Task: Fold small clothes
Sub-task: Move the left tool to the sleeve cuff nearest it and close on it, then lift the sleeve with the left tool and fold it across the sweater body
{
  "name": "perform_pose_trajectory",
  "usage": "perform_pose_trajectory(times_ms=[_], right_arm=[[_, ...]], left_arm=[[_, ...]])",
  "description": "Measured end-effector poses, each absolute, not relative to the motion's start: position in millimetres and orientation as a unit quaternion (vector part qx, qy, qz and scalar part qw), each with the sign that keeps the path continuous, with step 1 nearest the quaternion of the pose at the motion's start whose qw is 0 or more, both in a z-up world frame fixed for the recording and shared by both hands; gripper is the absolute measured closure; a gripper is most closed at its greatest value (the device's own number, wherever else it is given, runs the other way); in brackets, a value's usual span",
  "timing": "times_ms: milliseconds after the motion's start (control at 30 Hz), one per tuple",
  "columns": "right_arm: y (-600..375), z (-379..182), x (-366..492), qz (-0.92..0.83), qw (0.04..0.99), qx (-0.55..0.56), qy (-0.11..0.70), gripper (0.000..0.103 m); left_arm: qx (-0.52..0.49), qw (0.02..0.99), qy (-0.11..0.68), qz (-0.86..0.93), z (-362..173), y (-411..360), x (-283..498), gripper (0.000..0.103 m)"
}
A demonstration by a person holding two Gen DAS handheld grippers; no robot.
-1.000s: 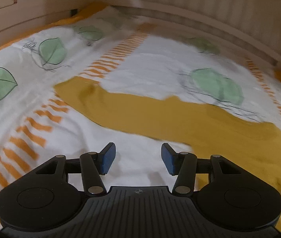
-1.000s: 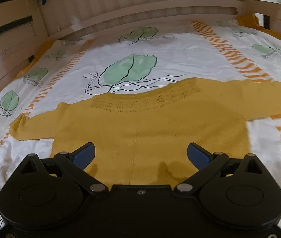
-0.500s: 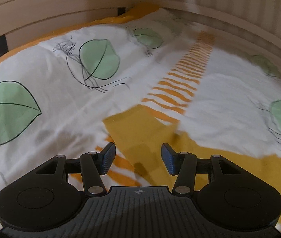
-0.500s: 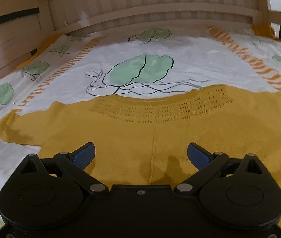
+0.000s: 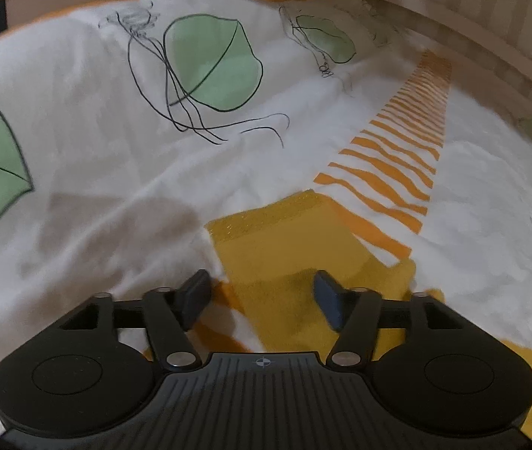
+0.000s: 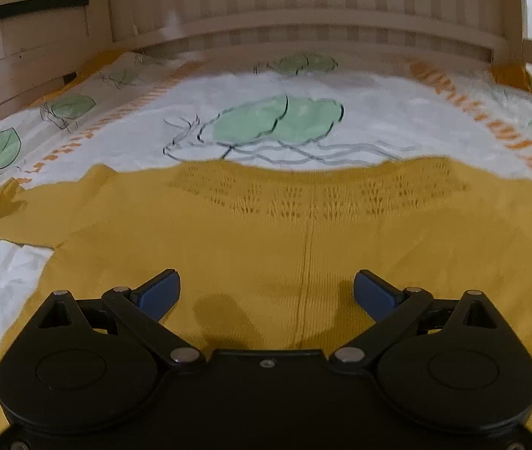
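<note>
Evidently nothing is folded yet: the mustard-yellow knitted sweater [image 6: 303,232] is spread flat on the leaf-printed bedsheet [image 5: 116,172], and both the left claw [image 5: 262,294] and right claw [image 6: 267,292] are held apart, empty.

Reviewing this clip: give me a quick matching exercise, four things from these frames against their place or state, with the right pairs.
Things:
1. left gripper
2. right gripper
3. yellow sweater
4. bedsheet

Place or state:
A. spread flat, sleeves out
B. open over the sleeve cuff
C. white with green leaves
D. open over the sweater's body

Pairs: 1-B, 2-D, 3-A, 4-C
</note>
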State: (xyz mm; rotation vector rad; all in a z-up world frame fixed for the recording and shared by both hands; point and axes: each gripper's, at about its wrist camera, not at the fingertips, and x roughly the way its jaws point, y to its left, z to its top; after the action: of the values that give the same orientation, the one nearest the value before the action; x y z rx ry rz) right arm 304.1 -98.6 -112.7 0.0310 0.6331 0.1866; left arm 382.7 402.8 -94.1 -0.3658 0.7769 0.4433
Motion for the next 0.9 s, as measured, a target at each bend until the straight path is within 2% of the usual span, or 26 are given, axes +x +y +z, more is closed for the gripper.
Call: perform_pose_trajectory(times_ms=[33,133,300,500,700,900], right_arm=[[-99,-113,305,0.091,0.945,0.017,0.314,0.004],[-98,-114,305,0.092,0.944,0.015,0.315,0.003],[-98,-114,304,0.093,0.944,0.017,0.316,0.003],[-105,-109,306,0.092,0.941,0.038,0.323,0.004],[-122,-91,292,0.091,0.938,0.073,0.326,0.004],[-139,-72,271,0.093,0.939,0.085,0.319,0.004]], left_arm=[[-0.183,0.887,0.369,0.209,-95,406,384,0.043],[-0.194,0.897,0.345,0.195,-93,408,382,0.097],[-0.175,0.914,0.311,0.192,-69,391,376,0.097],[-0.139,0.94,0.268,0.158,0,357,359,0.097],[-0.113,0.962,0.227,0.102,66,307,347,0.097],[-0.113,0.971,0.209,0.041,103,243,347,0.097]])
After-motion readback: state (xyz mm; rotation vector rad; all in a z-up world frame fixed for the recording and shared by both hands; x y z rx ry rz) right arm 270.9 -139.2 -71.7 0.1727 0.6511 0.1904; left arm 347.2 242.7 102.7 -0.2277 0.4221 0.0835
